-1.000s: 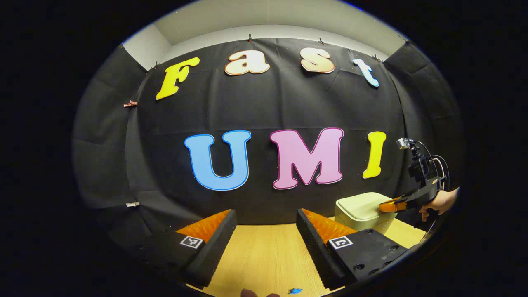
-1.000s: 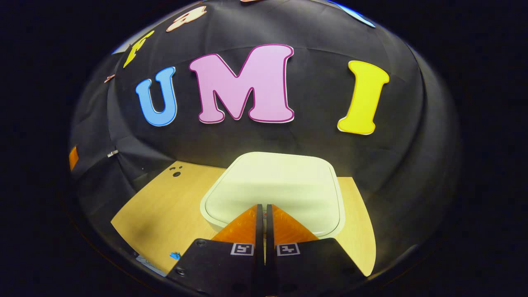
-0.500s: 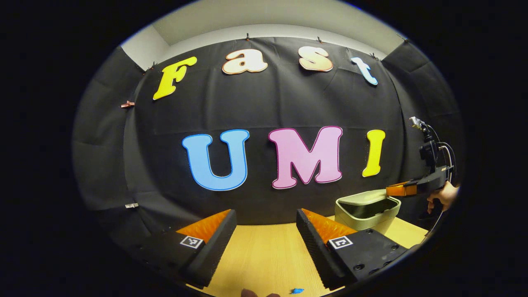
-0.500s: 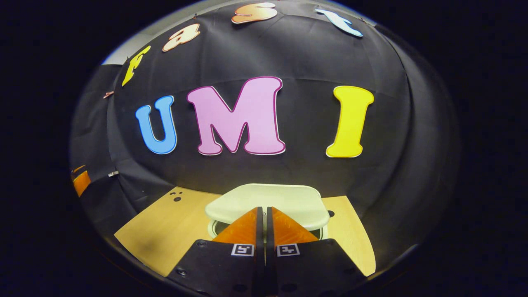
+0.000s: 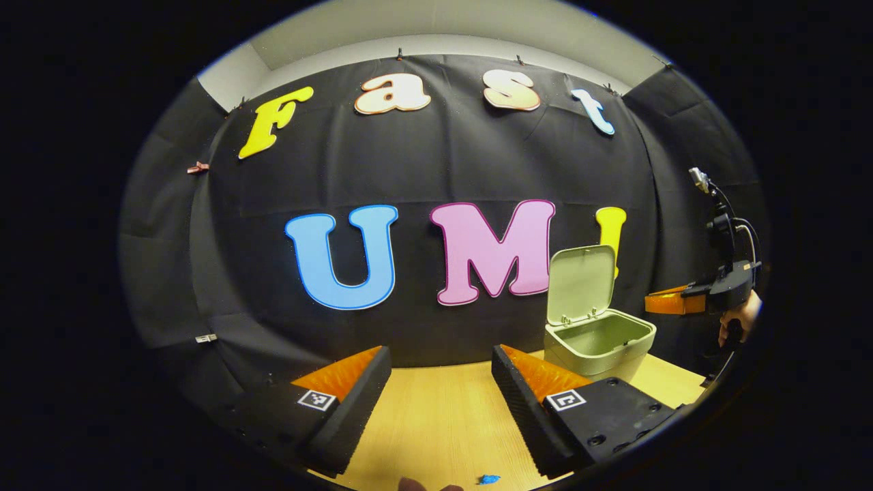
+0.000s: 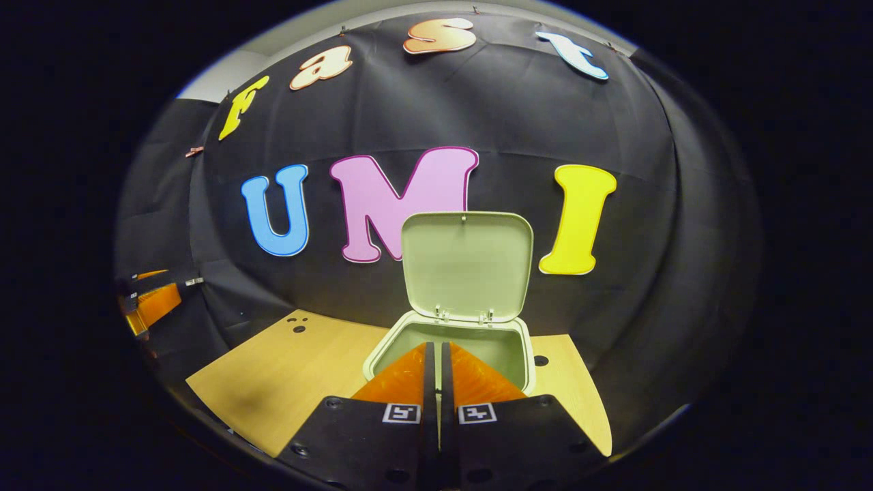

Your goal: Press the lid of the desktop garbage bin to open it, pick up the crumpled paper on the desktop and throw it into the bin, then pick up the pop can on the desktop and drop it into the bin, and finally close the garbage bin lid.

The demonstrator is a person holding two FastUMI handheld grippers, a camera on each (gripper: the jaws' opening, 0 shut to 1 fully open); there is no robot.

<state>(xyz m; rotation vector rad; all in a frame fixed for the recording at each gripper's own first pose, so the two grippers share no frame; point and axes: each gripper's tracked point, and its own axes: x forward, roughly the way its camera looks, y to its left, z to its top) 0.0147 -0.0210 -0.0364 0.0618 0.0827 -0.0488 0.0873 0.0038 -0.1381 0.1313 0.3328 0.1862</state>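
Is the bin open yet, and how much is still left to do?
Yes: the lid stands upright and the bin looks empty inside. Nothing is in hand: the right gripper is shut and empty before the bin, and the left gripper is open over the table. Paper, can and closing are left.

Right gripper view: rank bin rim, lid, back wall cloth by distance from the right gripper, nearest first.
From the right gripper, shut and empty:
1. Bin rim, just under the fingertips.
2. Lid, upright behind the opening.
3. Back wall cloth, beyond the table.
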